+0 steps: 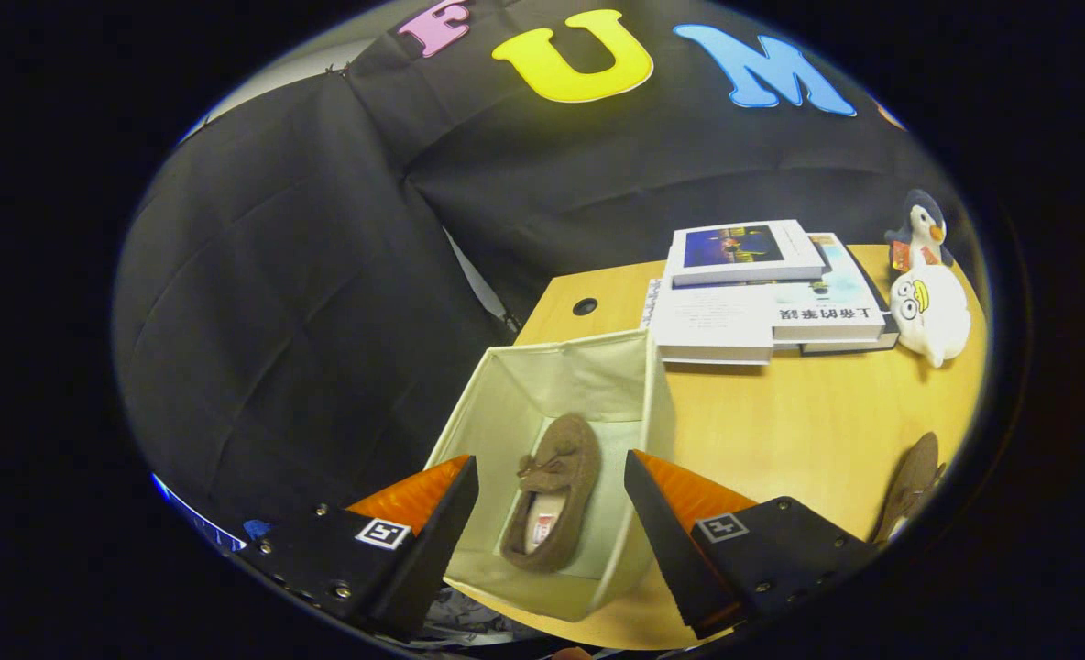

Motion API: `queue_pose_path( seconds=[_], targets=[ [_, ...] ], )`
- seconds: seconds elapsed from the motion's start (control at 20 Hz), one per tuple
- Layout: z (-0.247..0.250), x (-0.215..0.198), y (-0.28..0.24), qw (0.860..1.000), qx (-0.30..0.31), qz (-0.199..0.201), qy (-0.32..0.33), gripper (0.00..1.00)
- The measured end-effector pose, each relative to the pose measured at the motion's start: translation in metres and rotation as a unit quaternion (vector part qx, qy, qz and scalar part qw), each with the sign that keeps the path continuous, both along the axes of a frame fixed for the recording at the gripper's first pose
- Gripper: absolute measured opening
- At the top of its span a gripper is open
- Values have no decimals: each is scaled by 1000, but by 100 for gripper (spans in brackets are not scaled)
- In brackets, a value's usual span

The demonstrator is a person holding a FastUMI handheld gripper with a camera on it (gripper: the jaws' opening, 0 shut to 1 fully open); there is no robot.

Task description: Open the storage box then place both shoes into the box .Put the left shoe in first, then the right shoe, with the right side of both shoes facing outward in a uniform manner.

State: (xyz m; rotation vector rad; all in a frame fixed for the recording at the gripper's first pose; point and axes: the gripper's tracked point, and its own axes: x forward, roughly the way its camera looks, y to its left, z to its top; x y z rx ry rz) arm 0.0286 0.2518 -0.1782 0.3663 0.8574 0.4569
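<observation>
The second brown moccasin slipper point(909, 486) is only partly seen: it lies on the light wooden table point(808, 431) well to the right of the fingers, its far end cut off by the curve of the lens, so which shoe of the pair it is cannot be told. The near rim of the cream fabric storage box point(588, 376) sits behind the two fingers, and its front wall is mostly covered by them.

The box stands open at the table's left edge, its top clear. Inside, on the floor of the box, lies a brown suede-like moccasin slipper with a small bow point(553, 490), its toe pointing toward the far wall and its pale lining showing at the heel opening. A small tag with red marks shows in that lining, too small to read.

The gripper point(552, 481) hangs above the box with its fingers spread wide and nothing between them; the boxed slipper appears in the gap, below them.

Beyond the box, a stack of white-covered books point(767, 298) rests on the table, the spine of one carrying printed characters, seemingly upside down here. Just right of the stack sit a white round plush toy with cartoon eyes point(929, 316) and, behind it, a small penguin plush point(918, 229). A dark round cable hole point(585, 306) pierces the tabletop near the far left corner.
</observation>
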Motion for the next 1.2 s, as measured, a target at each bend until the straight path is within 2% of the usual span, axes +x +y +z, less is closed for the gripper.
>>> queue_pose_path(
  seconds=[0.2,0.75,1.05,1.2],
  targets=[
    [1,-3,-55,999,-35,-16,-15,98],
    [-15,-11,-217,989,-87,-117,-21,98],
    [-37,-27,-281,984,-111,-143,-2,98],
    [-51,-36,-312,978,-142,-151,5,98]
  ],
)
